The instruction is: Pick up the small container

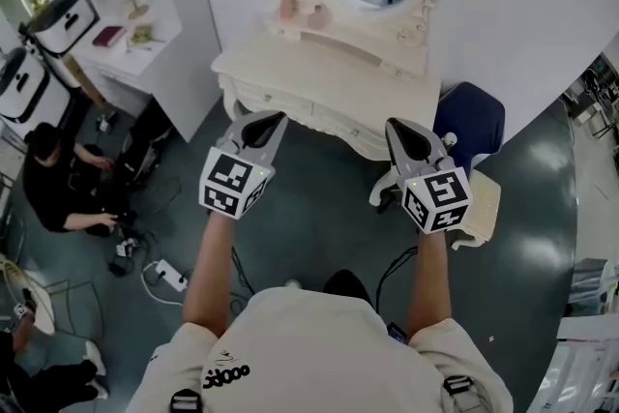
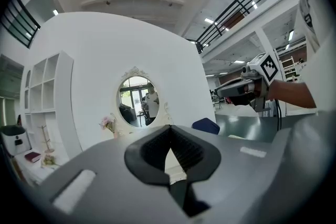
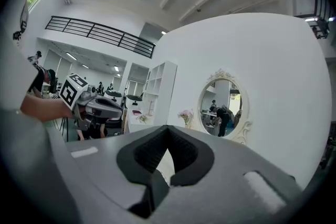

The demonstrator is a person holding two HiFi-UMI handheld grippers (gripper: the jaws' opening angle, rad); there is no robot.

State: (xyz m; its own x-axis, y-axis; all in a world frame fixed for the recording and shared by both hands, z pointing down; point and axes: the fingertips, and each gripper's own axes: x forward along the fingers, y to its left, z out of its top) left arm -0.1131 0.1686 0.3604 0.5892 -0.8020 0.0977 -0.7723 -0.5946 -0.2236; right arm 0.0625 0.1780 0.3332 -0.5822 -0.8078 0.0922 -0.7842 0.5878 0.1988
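At the approach step, the left tongs (image 1: 274, 118) and the right tongs (image 1: 396, 127) hang pressed together and empty at mid-frame, well short of the small container (image 1: 318, 16) on the white desk (image 1: 329, 77) at upper centre, so next one pair probably must reach forward and spread.

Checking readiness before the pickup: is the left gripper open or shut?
Shut: in its own view the left gripper has jaw tips touching, nothing between them.
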